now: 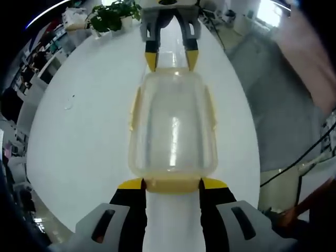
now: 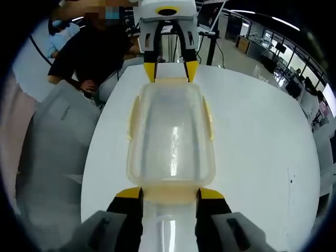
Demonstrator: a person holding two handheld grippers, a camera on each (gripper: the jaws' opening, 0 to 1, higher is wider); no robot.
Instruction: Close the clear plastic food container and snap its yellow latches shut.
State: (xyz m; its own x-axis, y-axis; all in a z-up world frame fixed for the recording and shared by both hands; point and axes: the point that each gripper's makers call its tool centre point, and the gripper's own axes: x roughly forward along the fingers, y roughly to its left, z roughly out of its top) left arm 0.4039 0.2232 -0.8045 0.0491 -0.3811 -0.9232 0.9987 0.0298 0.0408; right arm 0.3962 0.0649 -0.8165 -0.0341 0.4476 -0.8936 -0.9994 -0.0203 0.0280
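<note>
The clear plastic food container [image 1: 172, 126] lies lengthwise on the white table [image 1: 89, 131] with its clear lid on top. Yellow latches run along both long sides [image 1: 135, 107] [image 1: 211, 107]. My left gripper [image 1: 172, 184] stands open at the near end, its yellow fingertips either side of the yellow end latch [image 1: 170, 185]. My right gripper [image 1: 171, 60] faces it at the far end, also open. In the right gripper view the container [image 2: 170, 131] has my right gripper [image 2: 170, 193] straddling its near end latch [image 2: 169, 194] and the left gripper [image 2: 170, 71] at the far end.
A potted plant [image 1: 113, 16] stands at the table's far end. The table edge and grey floor [image 1: 278, 105] lie to the right. A person in black [image 2: 89, 52] sits beyond the table by a grey chair [image 2: 52, 136]. A black stand [image 2: 212, 37] rises behind.
</note>
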